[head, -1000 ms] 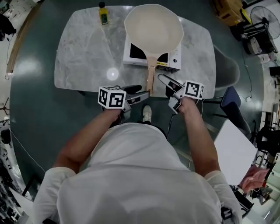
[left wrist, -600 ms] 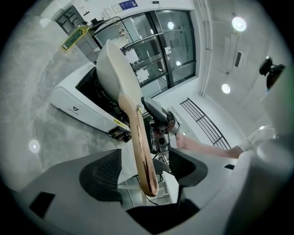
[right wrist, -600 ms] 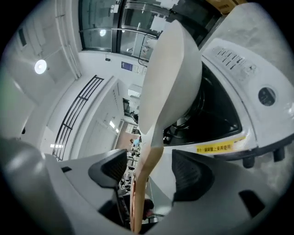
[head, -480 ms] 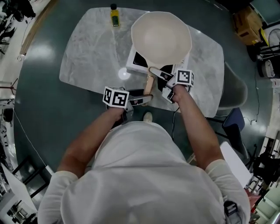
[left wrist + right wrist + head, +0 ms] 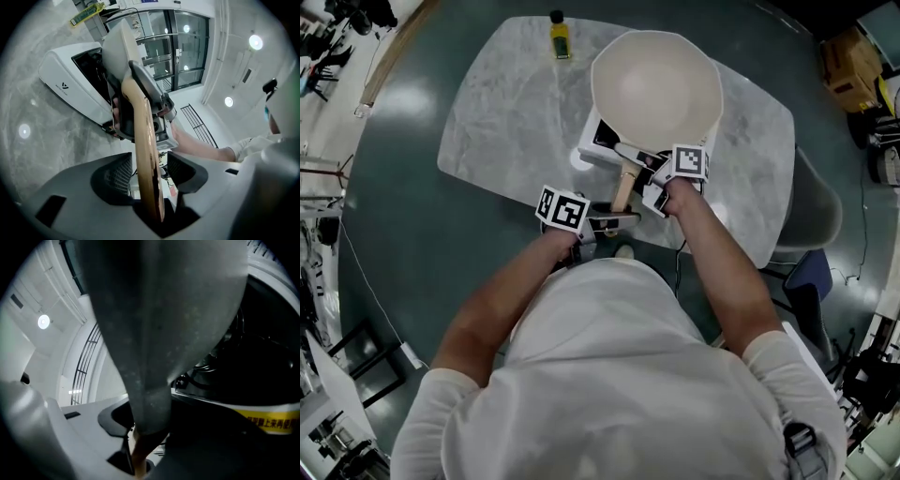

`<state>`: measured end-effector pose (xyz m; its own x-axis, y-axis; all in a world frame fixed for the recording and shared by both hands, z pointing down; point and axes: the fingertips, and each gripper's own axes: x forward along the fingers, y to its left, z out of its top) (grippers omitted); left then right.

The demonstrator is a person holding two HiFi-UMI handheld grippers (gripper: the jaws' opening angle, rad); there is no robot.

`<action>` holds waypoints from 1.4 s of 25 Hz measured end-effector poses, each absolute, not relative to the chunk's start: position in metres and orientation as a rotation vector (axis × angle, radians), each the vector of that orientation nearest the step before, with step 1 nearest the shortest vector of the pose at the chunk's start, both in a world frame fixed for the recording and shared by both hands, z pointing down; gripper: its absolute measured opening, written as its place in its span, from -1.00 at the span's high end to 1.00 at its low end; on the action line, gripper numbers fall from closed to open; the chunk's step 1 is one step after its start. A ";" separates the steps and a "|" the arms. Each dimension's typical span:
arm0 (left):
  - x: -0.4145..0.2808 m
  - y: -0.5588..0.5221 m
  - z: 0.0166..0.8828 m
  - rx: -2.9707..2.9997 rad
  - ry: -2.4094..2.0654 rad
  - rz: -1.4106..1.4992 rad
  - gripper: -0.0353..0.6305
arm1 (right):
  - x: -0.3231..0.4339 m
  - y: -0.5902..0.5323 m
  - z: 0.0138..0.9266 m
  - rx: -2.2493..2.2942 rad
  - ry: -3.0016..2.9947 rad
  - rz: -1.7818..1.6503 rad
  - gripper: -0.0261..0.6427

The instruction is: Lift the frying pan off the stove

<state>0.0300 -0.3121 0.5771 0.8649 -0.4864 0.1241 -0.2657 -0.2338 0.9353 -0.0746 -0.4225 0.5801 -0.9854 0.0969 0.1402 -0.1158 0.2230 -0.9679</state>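
A cream frying pan (image 5: 656, 89) sits on a white stove (image 5: 598, 141), its wooden handle (image 5: 623, 187) pointing toward me. My left gripper (image 5: 614, 217) straddles the handle's near end. In the left gripper view the handle (image 5: 143, 154) runs between the ribbed pads (image 5: 115, 176) with a gap on each side, and the jaws are closing. My right gripper (image 5: 633, 155) reaches in from the right at the handle's root. In the right gripper view the pan's grey neck (image 5: 154, 394) fills the space between its closing jaws (image 5: 145, 437), and the right side is dark.
The stove stands on a grey marble table (image 5: 506, 122). A small yellow bottle (image 5: 558, 33) is at the table's far edge. A grey chair (image 5: 811, 206) stands to the right of the table. Dark floor surrounds it.
Both grippers have come in from the table's near edge to the pan handle. The right one went forward to the handle's root, the left one slid right onto its end.
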 end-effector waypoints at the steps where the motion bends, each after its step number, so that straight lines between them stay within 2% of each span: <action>1: 0.031 -0.313 0.577 1.829 -0.559 -0.225 0.27 | -0.075 -0.423 0.580 0.018 -2.326 1.858 0.41; 2: 0.032 -0.314 0.577 1.827 -0.558 -0.222 0.51 | -0.075 -0.423 0.580 0.019 -2.330 1.859 0.44; 3: 0.032 -0.316 0.578 1.824 -0.559 -0.218 0.64 | -0.076 -0.423 0.580 0.019 -2.331 1.860 0.43; 23: 0.037 -0.316 0.534 1.862 -0.488 -0.206 0.65 | -0.061 -0.431 0.544 0.111 -2.393 1.968 0.44; 30: 0.066 -0.320 0.504 1.924 -0.354 -0.120 0.65 | -0.016 -0.448 0.508 0.274 -2.504 1.988 0.44; 35: 0.124 -0.313 0.489 1.945 -0.240 -0.066 0.65 | 0.060 -0.450 0.495 0.446 -2.554 1.998 0.44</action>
<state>0.1238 -0.3126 0.4888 0.9777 -0.1990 0.0672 -0.1366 -0.3597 0.9230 0.0596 -0.4499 0.4946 -0.9544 -0.2917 0.0634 -0.1318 0.2210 -0.9663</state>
